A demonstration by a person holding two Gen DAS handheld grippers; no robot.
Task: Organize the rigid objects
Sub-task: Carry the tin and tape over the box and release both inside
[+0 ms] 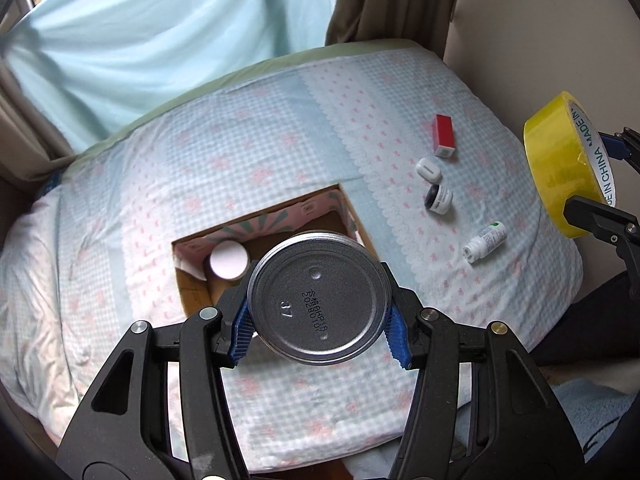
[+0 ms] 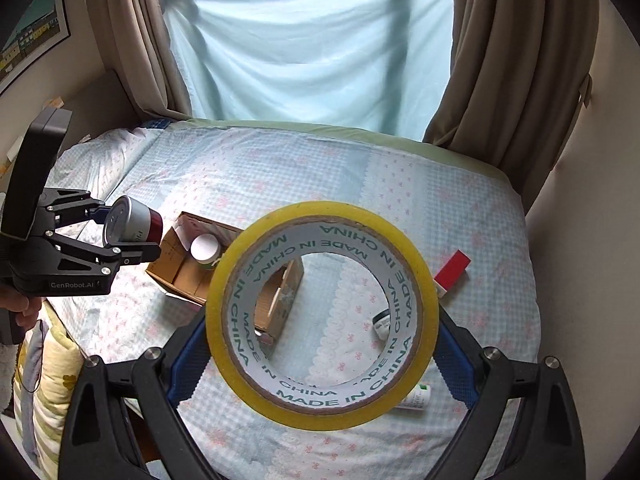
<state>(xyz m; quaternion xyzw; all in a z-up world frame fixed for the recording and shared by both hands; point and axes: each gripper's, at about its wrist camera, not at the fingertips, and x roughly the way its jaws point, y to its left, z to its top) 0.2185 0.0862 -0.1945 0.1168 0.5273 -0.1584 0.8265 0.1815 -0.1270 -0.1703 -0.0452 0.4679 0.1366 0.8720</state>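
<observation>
left hand-held gripper: clamps metal can | right hand-held gripper: wide, grips tape roll, seemingly

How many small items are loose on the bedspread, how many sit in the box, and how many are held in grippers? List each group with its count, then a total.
Loose on the bedspread: 4 (red box, white case, small jar, white bottle)
In the cardboard box: 1 (white-lidded jar)
Held in grippers: 2 (metal can, yellow tape roll)
Total: 7
</observation>
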